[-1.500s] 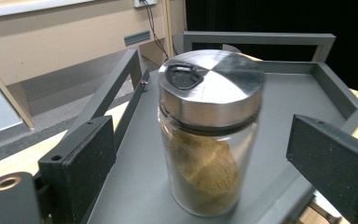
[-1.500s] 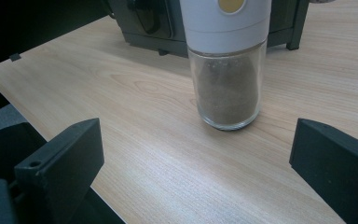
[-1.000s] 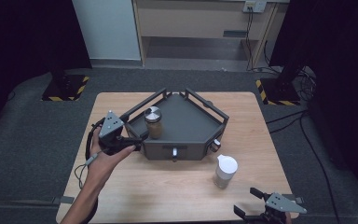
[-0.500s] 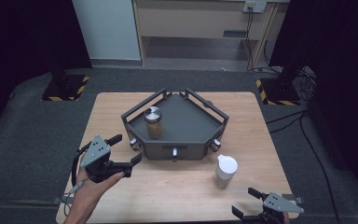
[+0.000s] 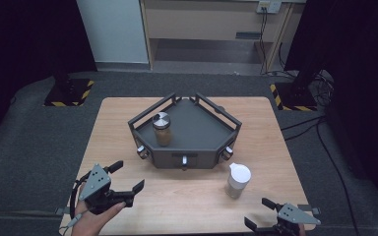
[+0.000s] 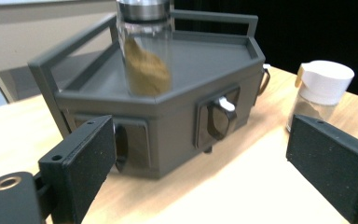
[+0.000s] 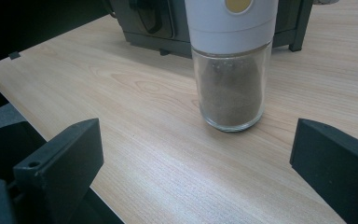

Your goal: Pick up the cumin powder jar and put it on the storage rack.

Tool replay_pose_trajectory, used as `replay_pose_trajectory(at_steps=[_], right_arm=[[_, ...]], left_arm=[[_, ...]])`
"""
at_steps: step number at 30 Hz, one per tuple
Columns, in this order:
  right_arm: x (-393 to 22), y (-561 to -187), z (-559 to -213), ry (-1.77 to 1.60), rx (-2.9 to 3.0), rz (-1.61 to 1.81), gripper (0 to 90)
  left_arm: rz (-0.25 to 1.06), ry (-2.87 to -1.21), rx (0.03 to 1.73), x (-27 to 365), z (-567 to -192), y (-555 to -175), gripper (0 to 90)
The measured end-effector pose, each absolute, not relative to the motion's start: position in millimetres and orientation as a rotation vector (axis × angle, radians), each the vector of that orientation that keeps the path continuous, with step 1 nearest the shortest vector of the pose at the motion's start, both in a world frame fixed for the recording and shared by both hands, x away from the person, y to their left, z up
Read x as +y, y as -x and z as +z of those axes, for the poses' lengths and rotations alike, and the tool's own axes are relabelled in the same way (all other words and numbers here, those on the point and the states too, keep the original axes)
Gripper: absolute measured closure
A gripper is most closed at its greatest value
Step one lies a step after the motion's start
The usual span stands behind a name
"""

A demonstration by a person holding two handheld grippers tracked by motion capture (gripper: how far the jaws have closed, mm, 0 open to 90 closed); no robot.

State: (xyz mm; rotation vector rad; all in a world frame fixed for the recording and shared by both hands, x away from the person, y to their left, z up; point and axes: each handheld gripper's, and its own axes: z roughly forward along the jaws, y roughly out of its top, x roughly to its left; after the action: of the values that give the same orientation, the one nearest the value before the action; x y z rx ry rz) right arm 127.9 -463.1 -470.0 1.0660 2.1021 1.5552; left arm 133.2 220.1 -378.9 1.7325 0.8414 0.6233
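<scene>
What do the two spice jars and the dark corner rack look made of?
Jar on rack: clear glass by its see-through wall, shiny metal-looking lid. White-capped jar: clear glass, matte cap, likely plastic. Rack: matte dark grey, plastic or painted metal; cannot tell.

Grey carpet [image 5: 34, 147] (dark room)

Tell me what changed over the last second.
The left gripper let go of the steel-lidded jar in the grey tray and pulled back toward the table's near-left edge, fingers open and empty. The jar, the tray, the white-capped jar and the right gripper stayed put.
</scene>
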Motion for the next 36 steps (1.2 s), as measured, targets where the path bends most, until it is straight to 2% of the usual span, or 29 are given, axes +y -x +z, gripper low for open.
replay_pose_trajectory(at_steps=[36], right_arm=[[-462.6, -126.4, -469.6, -1.068, 2.096, 1.545, 2.8]], left_arm=[[0.578, -1.736, 0.936, 225.7, -434.8, -86.8, 6.9]])
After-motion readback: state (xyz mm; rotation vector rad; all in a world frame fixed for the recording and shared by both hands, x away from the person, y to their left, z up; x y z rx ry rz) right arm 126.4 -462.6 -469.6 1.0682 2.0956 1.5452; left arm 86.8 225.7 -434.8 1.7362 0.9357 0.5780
